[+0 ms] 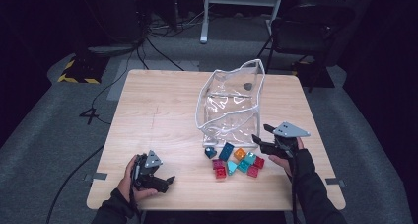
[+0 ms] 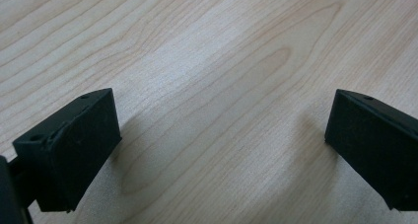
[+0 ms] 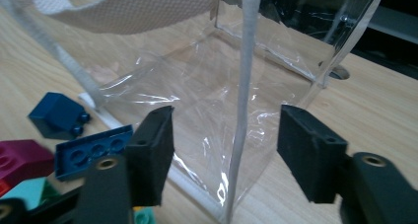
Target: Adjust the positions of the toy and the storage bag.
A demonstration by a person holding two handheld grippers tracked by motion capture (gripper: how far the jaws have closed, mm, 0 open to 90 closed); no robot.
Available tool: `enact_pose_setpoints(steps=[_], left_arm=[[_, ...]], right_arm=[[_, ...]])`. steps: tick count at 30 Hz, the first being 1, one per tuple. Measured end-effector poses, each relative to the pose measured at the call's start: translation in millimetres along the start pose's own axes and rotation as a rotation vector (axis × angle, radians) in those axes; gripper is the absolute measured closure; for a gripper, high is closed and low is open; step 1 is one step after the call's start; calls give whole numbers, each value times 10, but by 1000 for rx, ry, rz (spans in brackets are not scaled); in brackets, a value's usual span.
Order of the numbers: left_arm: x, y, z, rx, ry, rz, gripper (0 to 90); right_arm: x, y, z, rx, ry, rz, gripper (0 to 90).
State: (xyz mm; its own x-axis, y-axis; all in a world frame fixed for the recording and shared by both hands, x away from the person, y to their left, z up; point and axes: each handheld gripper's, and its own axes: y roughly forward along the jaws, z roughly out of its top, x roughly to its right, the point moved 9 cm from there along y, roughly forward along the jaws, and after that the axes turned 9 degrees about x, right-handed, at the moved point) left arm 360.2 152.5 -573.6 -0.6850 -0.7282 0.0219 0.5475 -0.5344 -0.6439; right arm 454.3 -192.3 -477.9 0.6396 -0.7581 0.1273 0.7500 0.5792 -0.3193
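Your right claw (image 3: 224,155) is spread, straddling the clear bag (image 1: 231,103)'s corner seam without touching; toy bricks (image 1: 236,161) crowd just beside it. Left claw (image 2: 222,150) gapes over bare table (image 2: 207,51).

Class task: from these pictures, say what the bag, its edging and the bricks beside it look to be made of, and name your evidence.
Bag: clear, glossy plastic film, likely vinyl; it shows creases and glints. Edging: white woven fabric tape, weave visible. Bricks: hard moulded plastic, apparently, with studs and smooth coloured faces.

I saw a clear plastic bag w/ white woven trim (image 1: 231,103), navy, magenta, teal, orange bricks (image 1: 236,160), pale wood-grain tabletop (image 1: 157,115).
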Motion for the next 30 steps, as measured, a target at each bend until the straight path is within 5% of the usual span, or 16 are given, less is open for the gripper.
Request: enact_pose_setpoints(steps=[6, 7, 8, 13, 25, 28, 30], left_arm=[[2, -1, -1, 1, -4, 2, 5], [2, -1, -1, 1, -3, 2, 5], [1, -1, -1, 1, -2, 2, 5], [1, 0, 0, 3, -2, 2, 5], [45, 17, 11, 4, -8, 1, 3], [73, 22, 16, 1, 2, -4, 3], [107, 37, 29, 0, 9, -9, 4]], right_arm=[[7, 118, 74, -1, -7, -44, 755], [7, 118, 74, -1, -7, -44, 755], [42, 133, 70, -5, -15, -68, 861], [73, 122, 60, 4, 9, -35, 875], [46, -39, 13, -2, 7, -41, 866], [59, -51, 19, 5, 7, -65, 746], [40, -146, 34, 16, 8, -50, 565]])
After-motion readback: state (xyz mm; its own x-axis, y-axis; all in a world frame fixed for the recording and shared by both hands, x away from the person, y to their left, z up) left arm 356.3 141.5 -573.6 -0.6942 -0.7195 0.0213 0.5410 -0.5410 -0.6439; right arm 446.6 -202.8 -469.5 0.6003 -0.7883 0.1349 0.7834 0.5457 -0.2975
